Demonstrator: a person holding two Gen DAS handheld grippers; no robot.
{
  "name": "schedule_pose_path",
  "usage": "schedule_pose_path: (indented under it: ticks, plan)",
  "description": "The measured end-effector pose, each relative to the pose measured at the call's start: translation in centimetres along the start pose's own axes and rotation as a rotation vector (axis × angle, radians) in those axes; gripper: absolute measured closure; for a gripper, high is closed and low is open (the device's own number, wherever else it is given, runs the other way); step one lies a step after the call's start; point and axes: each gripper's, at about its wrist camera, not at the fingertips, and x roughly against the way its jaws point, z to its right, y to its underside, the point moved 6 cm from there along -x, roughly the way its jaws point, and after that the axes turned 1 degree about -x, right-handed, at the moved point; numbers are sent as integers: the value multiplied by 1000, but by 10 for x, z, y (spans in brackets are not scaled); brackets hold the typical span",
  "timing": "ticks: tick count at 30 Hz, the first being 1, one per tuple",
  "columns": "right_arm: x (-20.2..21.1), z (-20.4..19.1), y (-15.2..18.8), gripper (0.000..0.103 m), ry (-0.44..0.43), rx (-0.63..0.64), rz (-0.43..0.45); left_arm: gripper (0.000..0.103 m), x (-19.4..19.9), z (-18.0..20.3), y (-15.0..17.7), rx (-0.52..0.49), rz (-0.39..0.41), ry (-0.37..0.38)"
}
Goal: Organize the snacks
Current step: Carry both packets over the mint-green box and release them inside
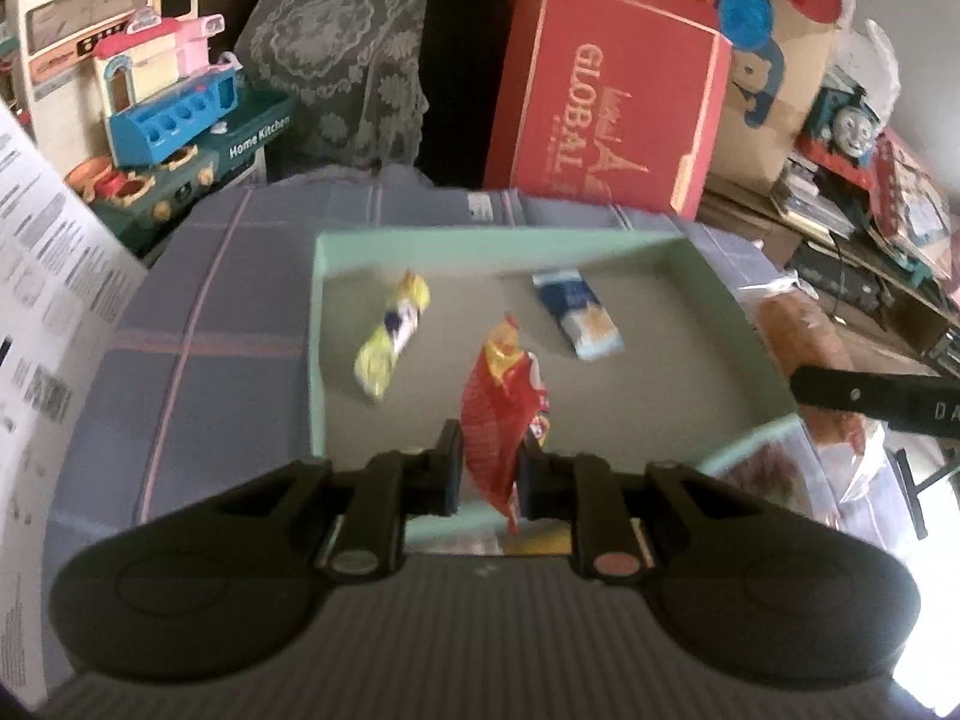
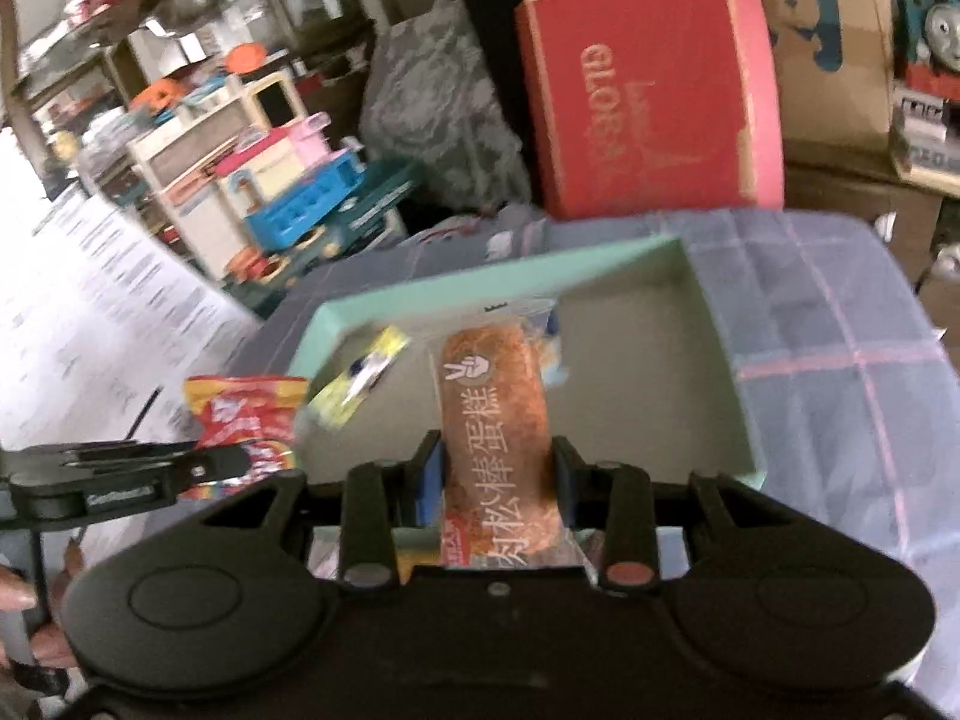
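Note:
A mint-green shallow box (image 1: 318, 324) (image 2: 729, 360) lies on the checked cloth. In it lie a yellow snack packet (image 1: 390, 339) (image 2: 360, 378) and a blue-white packet (image 1: 579, 312). My left gripper (image 1: 489, 468) is shut on a red snack bag (image 1: 504, 420) (image 2: 246, 414), held above the box's near edge. My right gripper (image 2: 498, 468) is shut on a wrapped brown cake roll (image 2: 498, 414) (image 1: 804, 342), held over the box's near side. In the left wrist view the right gripper's finger (image 1: 840, 390) shows at the right.
A red "GLOBAL" box (image 1: 606, 90) (image 2: 648, 90) stands behind the table. Toy kitchen sets (image 1: 180, 114) are at the back left, a printed sheet (image 1: 42, 276) at the left, a toy train (image 1: 846, 120) at the right. More wrapped snacks (image 1: 762, 468) lie near the box's front right corner.

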Motion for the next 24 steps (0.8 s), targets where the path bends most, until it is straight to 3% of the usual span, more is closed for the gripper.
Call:
schedule_pose_path:
  ticks: [7,18,19,20,21,22,23,24]
  plan:
    - [-61,40,-51,67,93,6,-20,86,-72,-2,-53,-15,-42,-25]
    - [-162,85,-72,67,160,-15,-85,85,-167,-11,-69,-32,-125,-103]
    - [-164,86,-73,64,162,-15,-80,80,-172,-13,-70,-30,-125,-125]
    - [-166,88,-74,60,165,-19,-68,67,-174,-15,-71,-27,-125,-148]
    - [-166,89,-75,42,158,-25,-60,56,-176,-17,-72,-22,-129,-168]
    - [-165,89,-75,25,151,-30,-47,35,-176,-19,-72,-18,-123,-177]
    - [-160,87,-76,21,150,-27,-28,23,-174,-19,-73,-18,-110,-186]
    - [-158,86,-76,17,145,-21,-14,18,-171,-19,-73,-22,-98,-194]
